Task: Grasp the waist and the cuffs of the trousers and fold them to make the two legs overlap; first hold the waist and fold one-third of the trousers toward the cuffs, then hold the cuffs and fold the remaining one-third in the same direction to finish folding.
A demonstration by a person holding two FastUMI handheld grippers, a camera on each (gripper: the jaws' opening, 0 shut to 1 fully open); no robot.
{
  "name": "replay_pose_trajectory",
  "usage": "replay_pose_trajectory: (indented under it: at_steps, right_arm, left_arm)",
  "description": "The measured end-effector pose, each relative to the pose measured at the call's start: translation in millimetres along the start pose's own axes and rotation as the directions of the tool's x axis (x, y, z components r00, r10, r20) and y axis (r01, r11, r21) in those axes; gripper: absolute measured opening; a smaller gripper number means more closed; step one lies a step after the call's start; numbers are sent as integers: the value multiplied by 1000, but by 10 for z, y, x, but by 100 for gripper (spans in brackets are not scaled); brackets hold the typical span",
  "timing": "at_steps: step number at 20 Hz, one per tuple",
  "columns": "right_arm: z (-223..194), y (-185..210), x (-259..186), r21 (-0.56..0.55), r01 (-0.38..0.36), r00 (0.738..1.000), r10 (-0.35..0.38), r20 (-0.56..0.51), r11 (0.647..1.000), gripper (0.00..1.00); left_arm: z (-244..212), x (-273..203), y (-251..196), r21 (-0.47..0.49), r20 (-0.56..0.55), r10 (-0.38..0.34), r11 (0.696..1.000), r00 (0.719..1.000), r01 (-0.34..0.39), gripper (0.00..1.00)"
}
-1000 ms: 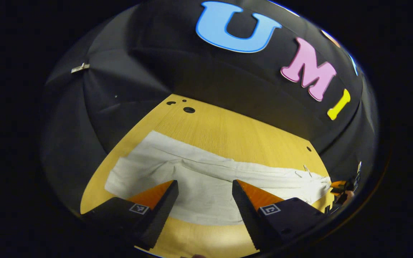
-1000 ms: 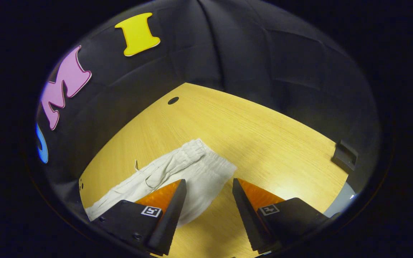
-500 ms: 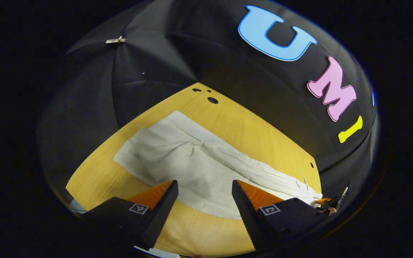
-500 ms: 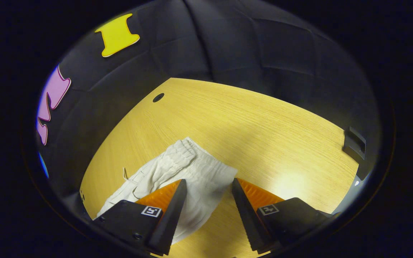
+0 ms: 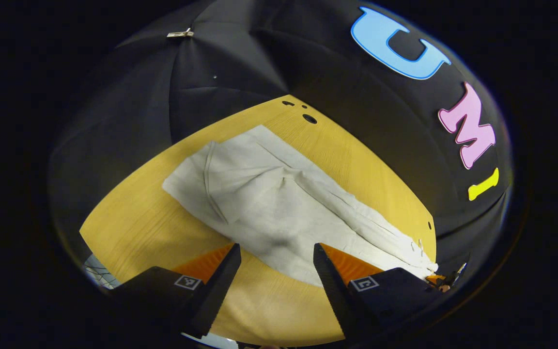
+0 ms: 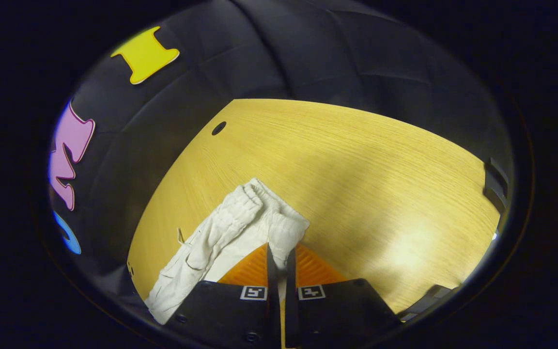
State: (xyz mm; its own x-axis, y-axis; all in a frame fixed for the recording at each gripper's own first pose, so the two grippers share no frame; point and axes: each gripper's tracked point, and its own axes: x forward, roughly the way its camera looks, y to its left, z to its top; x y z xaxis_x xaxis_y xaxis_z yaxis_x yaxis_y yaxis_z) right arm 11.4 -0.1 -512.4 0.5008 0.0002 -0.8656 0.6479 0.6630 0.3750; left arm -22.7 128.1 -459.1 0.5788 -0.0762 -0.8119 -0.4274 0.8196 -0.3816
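Both jaws: right gripper (image 6: pixel 279 254) pinches trousers (image 6: pixel 240 228) waist edge, left gripper (image 5: pixel 276 252) wide.

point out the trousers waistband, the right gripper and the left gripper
trousers waistband (image 6: pixel 259 203): right gripper view, on the gathered elastic edge
right gripper (image 6: pixel 279 259): right gripper view, between its fingertips
left gripper (image 5: pixel 276 252): left gripper view, between its fingertips

Trousers (image 5: pixel 279 203) flat on table (image 5: pixel 153 228)
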Motion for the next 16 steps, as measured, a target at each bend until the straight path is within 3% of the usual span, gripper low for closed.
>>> replay_pose_trajectory:
  at_steps: [1, 5, 6, 7, 10, 14, 16]
  right_arm:
    - [54, 38, -63, -16, -5, 1000, 5, 25, 1000, 8]
    - [160, 82, -233, -35, -31, 998, 33, 53, 999, 8]
    - [176, 94, -258, -40, -35, 998, 37, 57, 999, 8]
    - [196, 103, -286, -48, -39, 997, 42, 60, 998, 8]
    - [186, 130, -310, -76, -45, 997, 49, 59, 996, 8]
    - [202, 146, -338, -108, -56, 996, 63, 57, 993, 8]
    - [201, 139, -350, -120, -58, 996, 65, 58, 991, 8]
  left_arm:
    - [1, 33, 9, -20, -1, -5, 1000, 1000, 5, 96]
    - [-6, 151, 70, -91, -11, -10, 996, 1000, 9, 96]
    - [-9, 190, 82, -115, -12, -11, 993, 1000, 10, 92]
    - [38, 211, 75, -134, -1, -19, 991, 1000, 19, 96]
    - [171, 335, 25, -176, 26, -35, 984, 999, 39, 96]
    - [319, 509, -107, -186, 34, -35, 982, 999, 41, 96]
    - [366, 626, -125, -159, 14, 7, 987, 1000, -5, 92]
